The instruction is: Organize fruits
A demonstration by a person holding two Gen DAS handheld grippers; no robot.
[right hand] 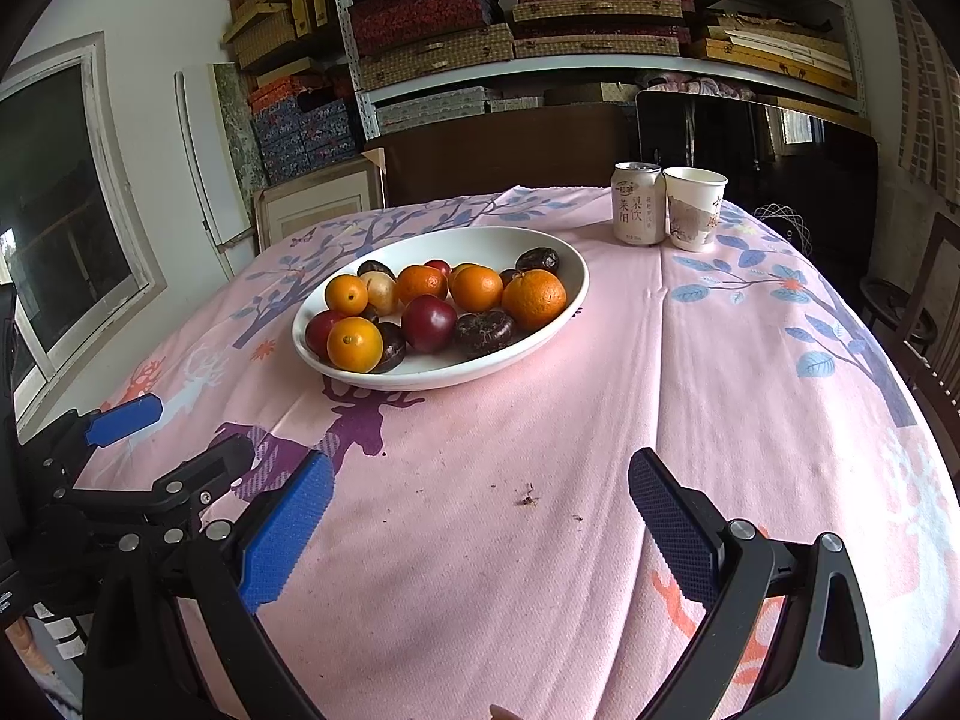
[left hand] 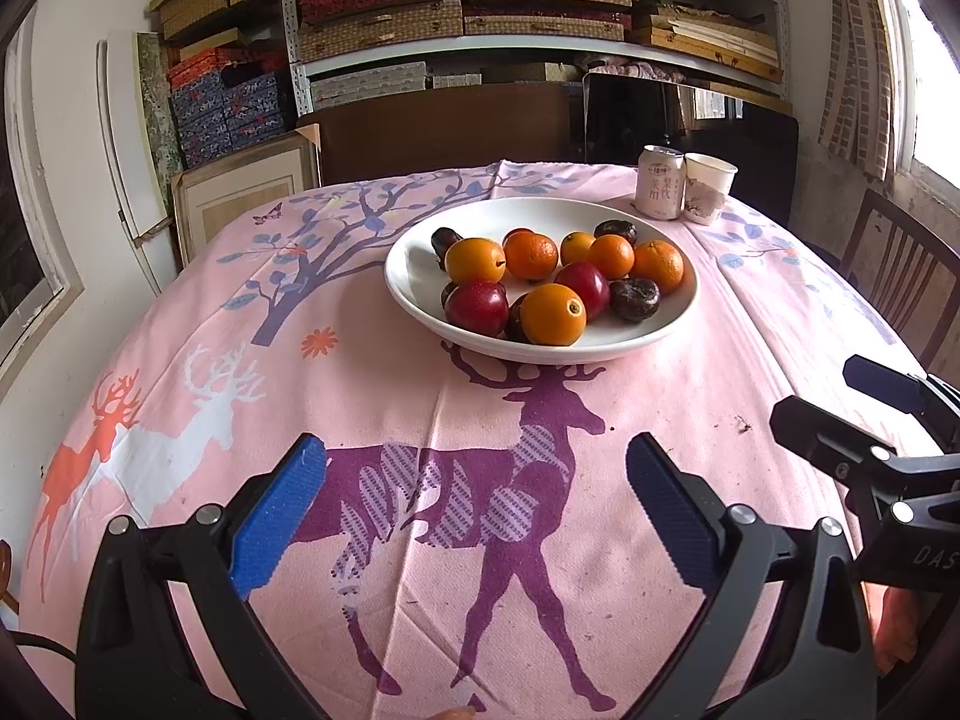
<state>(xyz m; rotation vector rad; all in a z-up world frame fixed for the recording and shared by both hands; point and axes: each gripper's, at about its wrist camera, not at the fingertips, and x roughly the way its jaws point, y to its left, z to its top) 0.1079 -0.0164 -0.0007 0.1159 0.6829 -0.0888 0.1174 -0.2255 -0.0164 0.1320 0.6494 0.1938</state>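
fruit: oranges (left hand: 531,255), red plums (left hand: 477,307) and dark fruits (left hand: 634,299) all piled mixed in white bowl (left hand: 414,276) mid-tablecloth (left hand: 420,396) | left gripper (left hand: 474,516) and right gripper (right hand: 480,531): jaws spread, empty, near edge, well short of bowl | stage: fits gathered-up or awaiting sorting

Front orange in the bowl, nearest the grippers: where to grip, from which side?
Grip the front orange across its middle, coming from above and the near rim of the bowl. It is round, sits highest at the front, with a dark fruit touching its left, so set open jaws front-to-back.
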